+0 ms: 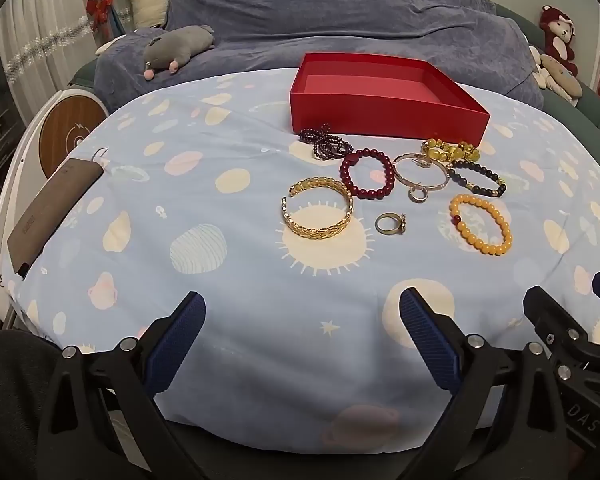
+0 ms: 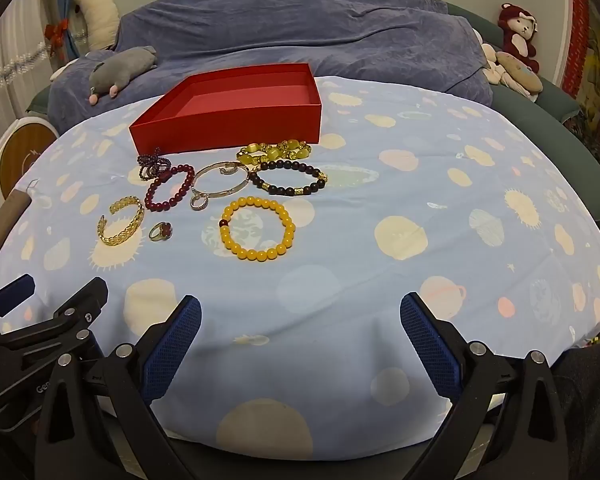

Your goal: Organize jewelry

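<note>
my left gripper (image 1: 302, 312): black frame, blue ribbed pads, jaws spread wide, nothing between them, hanging over the near edge of the cloth. my right gripper (image 2: 300, 314): same build, jaws likewise spread wide and bare, just beside the left one.

jewelry, all lying loose on the cloth in front of the box, none inside it:
- wide gold openwork cuff bracelet (image 1: 318, 214), nearest my left side, apart from the rest.
- small gold ring with a dark red stone (image 1: 390, 224), just beside the cuff.
- round yellow bead bracelet with one red bead (image 1: 481, 224), nearest my right side.
- dark red bead bracelet (image 1: 366, 174), touching the thin bangle.
- thin silver-rose metal bangle (image 1: 421, 170) with a small ring charm at its near edge.
- black bead bracelet with gold spacers (image 1: 478, 178), beside the bangle.
- yellow-green chunky bead bracelet (image 1: 452, 149), close against the box front.
- coiled strand of small dark purple beads (image 1: 326, 142), close to the box's left front corner.

shallow open red cardboard box (image 1: 384, 114): behind the jewelry, interior bare.

pale blue planet-print cloth (image 1: 220, 264): covers the work surface.

beyond: rumpled blue-grey blanket (image 1: 340, 20); grey plush mouse (image 1: 178, 50) lying on it; red and white plush toy (image 1: 556, 36) at far right; brown flat case (image 1: 56, 208) at the cloth's left edge.
</note>
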Demonstrator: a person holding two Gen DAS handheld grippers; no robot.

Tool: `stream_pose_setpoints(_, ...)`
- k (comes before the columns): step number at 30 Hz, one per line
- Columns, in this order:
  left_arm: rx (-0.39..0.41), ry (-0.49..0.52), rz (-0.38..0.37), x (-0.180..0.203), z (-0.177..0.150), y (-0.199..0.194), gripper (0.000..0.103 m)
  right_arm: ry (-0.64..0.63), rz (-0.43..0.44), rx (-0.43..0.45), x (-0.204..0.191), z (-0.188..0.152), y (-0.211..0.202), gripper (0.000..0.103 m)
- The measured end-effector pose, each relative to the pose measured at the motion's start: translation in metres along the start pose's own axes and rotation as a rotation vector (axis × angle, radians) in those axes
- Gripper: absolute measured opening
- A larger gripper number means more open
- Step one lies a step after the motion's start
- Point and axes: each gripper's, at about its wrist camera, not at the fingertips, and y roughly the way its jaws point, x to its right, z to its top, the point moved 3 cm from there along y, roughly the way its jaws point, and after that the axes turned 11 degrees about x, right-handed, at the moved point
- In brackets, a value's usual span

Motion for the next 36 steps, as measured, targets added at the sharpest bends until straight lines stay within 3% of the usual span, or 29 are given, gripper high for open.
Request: stream_pose_setpoints(36, -0.004, -0.001, 0.001, -0.0011, -0.0004, 0.0015, 0.092, -0.006, -0.003, -0.002, -0.0008, 0.0, 0.0008, 0.096)
